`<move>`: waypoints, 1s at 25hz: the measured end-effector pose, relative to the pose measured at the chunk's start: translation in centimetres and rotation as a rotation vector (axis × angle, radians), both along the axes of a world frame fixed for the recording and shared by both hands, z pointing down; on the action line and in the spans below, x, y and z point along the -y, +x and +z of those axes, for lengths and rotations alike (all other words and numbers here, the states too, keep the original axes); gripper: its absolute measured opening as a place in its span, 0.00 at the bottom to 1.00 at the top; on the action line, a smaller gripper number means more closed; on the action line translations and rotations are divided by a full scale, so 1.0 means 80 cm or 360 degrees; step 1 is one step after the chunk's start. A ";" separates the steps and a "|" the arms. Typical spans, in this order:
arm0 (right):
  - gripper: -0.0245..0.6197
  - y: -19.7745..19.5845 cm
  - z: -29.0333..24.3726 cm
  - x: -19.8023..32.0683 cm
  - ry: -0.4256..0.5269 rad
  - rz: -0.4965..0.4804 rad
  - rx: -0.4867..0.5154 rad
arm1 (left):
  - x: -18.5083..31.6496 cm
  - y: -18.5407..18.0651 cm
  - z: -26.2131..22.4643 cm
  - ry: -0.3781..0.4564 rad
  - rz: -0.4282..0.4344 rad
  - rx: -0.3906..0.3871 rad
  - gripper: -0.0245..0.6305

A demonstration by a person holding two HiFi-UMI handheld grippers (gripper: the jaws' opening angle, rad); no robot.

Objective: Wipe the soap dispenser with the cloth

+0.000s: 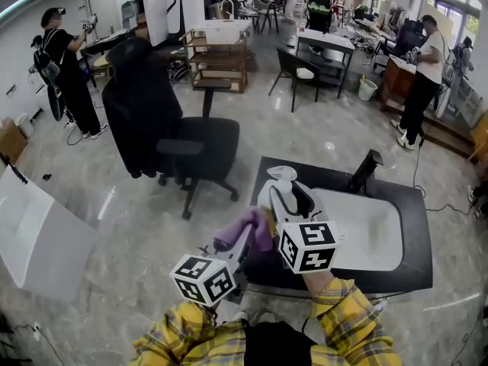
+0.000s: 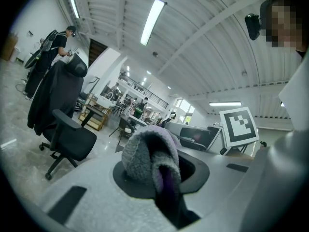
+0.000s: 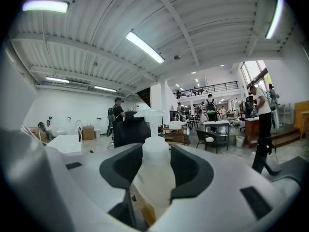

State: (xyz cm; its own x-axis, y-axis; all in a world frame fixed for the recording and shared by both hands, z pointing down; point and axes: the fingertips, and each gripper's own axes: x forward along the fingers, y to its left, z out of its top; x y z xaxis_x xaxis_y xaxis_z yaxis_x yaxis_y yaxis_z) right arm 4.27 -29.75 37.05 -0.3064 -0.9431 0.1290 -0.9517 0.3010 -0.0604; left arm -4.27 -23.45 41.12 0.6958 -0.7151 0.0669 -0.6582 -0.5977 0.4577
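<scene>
Right now the R gripper (image 3: 157,154) has its jaws clamped on the soap dispenser (image 3: 154,174): the dark pads (image 3: 121,166) press both sides of the pale bottle just below its neck, w/ the white pump head sticking up beyond them. The L gripper (image 2: 164,167) has its jaws closed on the cloth (image 2: 142,151), a fuzzy grey-and-purple wad bunched btw the jaws and bulging out past the tips. In the head view both grippers point away from the person, the R one further out than the L. There the cloth sits just beside the bottle's lower left side; whether they touch can't be told. Each gripper carries a marker cube (image 1: 309,246) at its back end, and yellow plaid sleeves (image 1: 347,311) show behind them. The dispenser shows at the near-left part of a black counter (image 1: 415,239) w/ a white sink (image 1: 374,231) set in it; whether the bottle rests on anything can't be told. A black tap (image 1: 364,170) stands at the sink's far edge. Left of the counter, on the glossy floor, is a black office chair (image 1: 202,139) w/ a dark jacket (image 1: 141,109) draped over its back. Further off are tables and shelving, plus a person by the left wall (image 1: 69,75) and another at the right (image 1: 423,82).
</scene>
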 end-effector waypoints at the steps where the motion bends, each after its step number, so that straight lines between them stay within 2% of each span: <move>1: 0.31 0.001 0.000 -0.001 0.0000 -0.0019 0.0009 | 0.000 0.001 -0.001 0.0002 -0.0002 0.0003 0.11; 6: 0.31 -0.001 -0.004 -0.012 -0.0028 -0.0206 0.0074 | -0.003 0.000 -0.009 0.0023 -0.0013 0.0000 0.11; 9: 0.31 0.003 -0.008 -0.027 0.0035 -0.0252 0.0078 | 0.001 0.006 -0.015 0.0061 -0.0014 -0.0003 0.11; 13: 0.31 0.022 -0.005 -0.050 0.0085 -0.0187 0.0064 | 0.010 0.017 -0.029 0.0136 -0.0004 0.0009 0.11; 18: 0.26 0.056 0.003 -0.067 0.0062 -0.0085 0.0192 | 0.016 0.036 -0.035 0.0186 0.0027 -0.0008 0.11; 25: 0.25 0.087 0.009 -0.082 0.0041 -0.0024 0.0316 | 0.016 0.057 -0.017 0.0214 0.0044 0.0027 0.11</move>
